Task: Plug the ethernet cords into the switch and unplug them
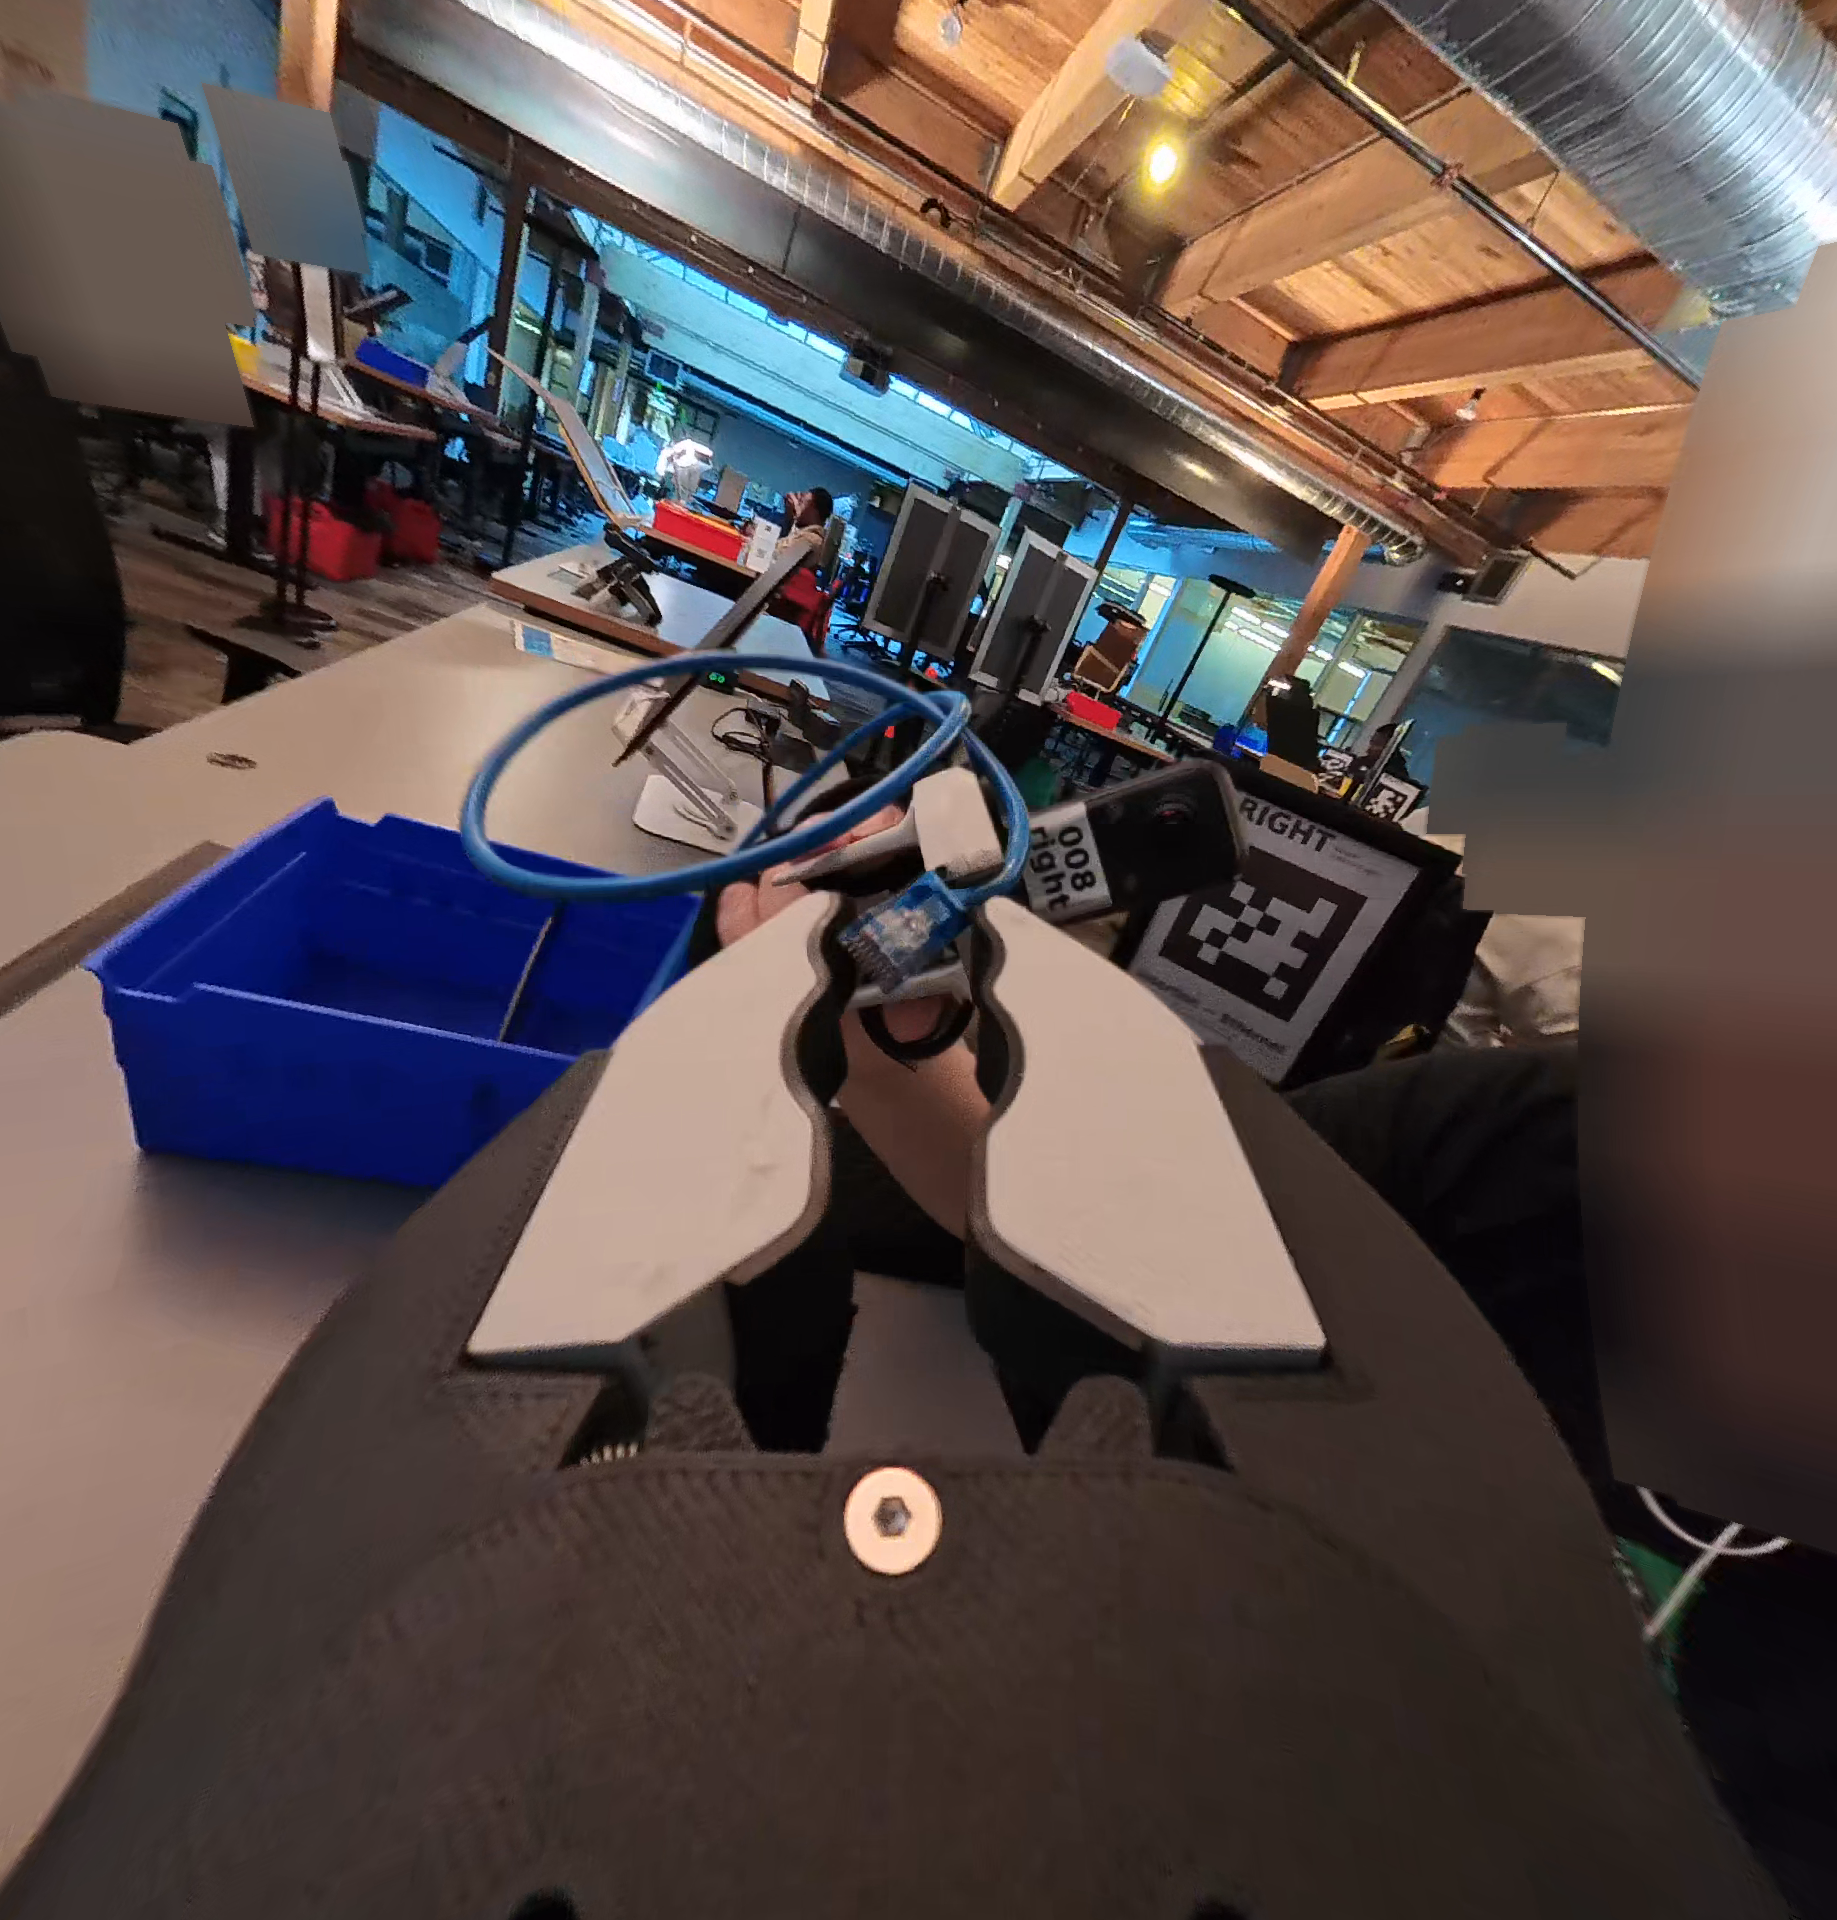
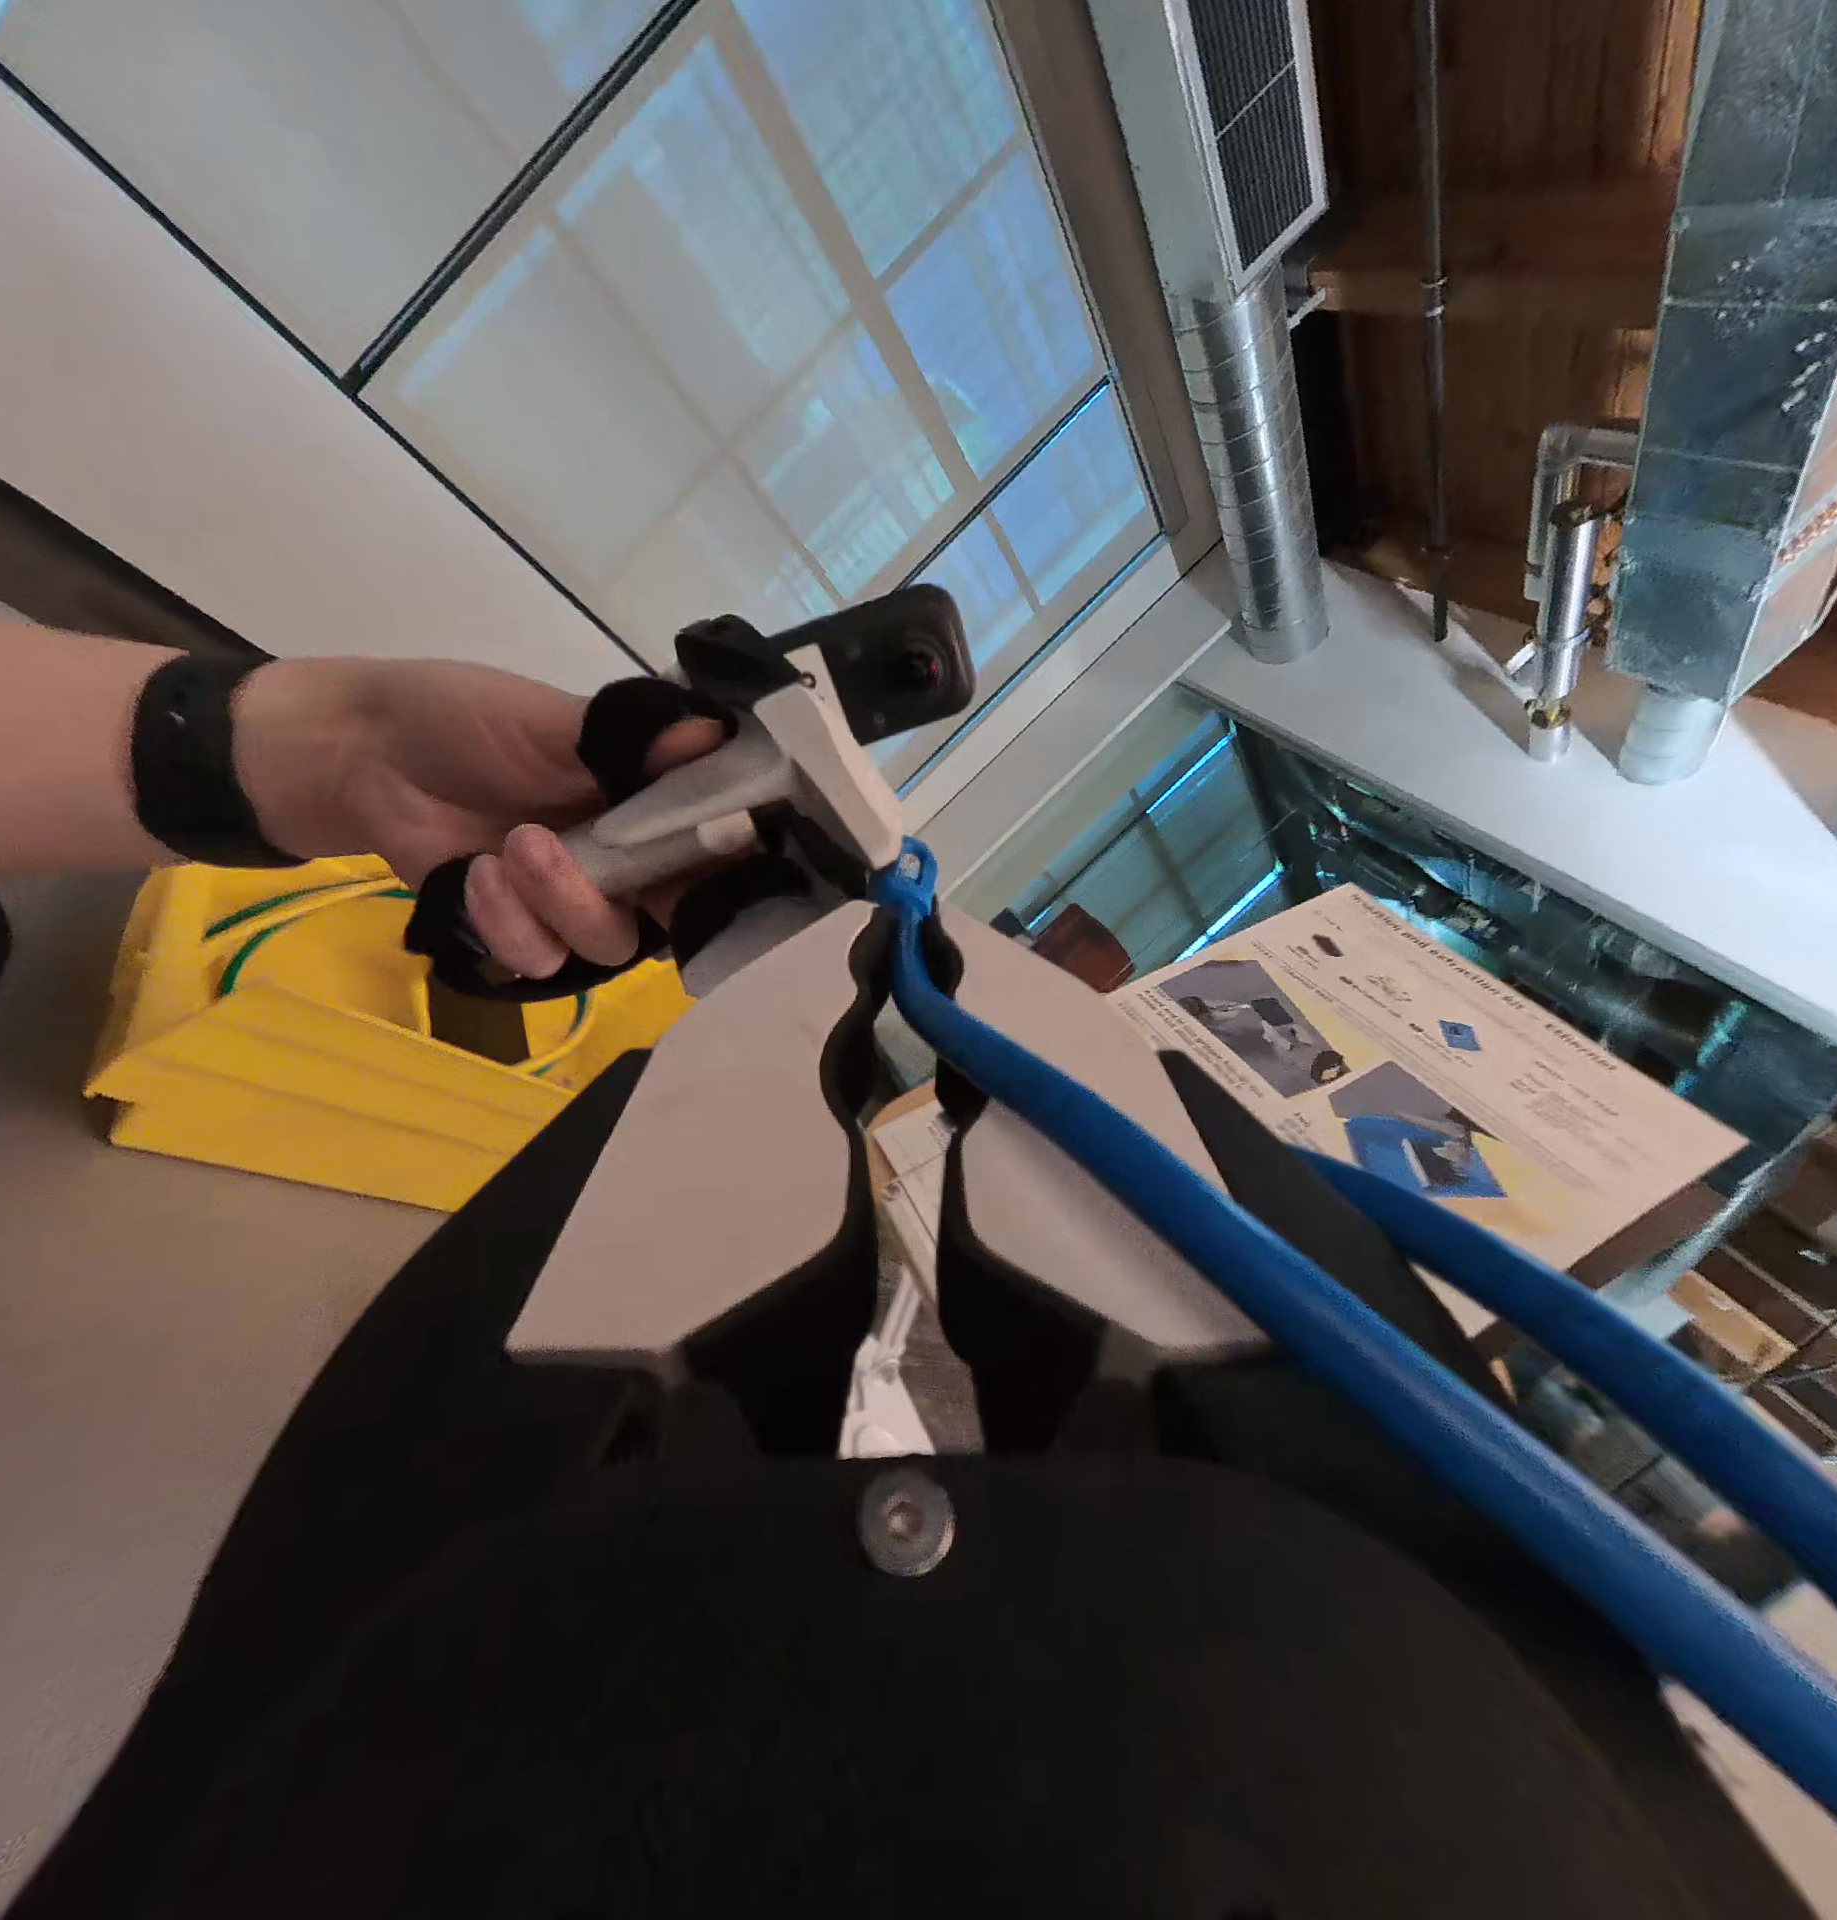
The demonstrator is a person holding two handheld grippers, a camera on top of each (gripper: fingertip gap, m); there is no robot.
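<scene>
While the right gripper [image 2: 906, 940] is pinched closed on the blue ethernet cord [image 2: 1153, 1164] just behind its plug [image 1: 893, 935], the left gripper [image 1: 901, 920] has its fingers on either side of that plug in mid-air. Whether they are actually squeezing it I cannot tell. The likely failure is in this handover: if the right lets go before the left has a firm hold, the plug could twist or drop. A skewed plug would then not line up with a port. The springy loop [image 1: 540, 748] of cord arching above the table [image 1: 62, 1247] could also tug the connector sideways or snag on a finger. Pressing on the latch tab might bend it. The switch shows in neither view, so the cord must be carried some way yet. Around are a blue bin [image 1: 322, 987], a yellow bin [image 2: 270, 1060] holding other cords, and a printed sheet [image 2: 1413, 1091] — none lies between the grippers.
</scene>
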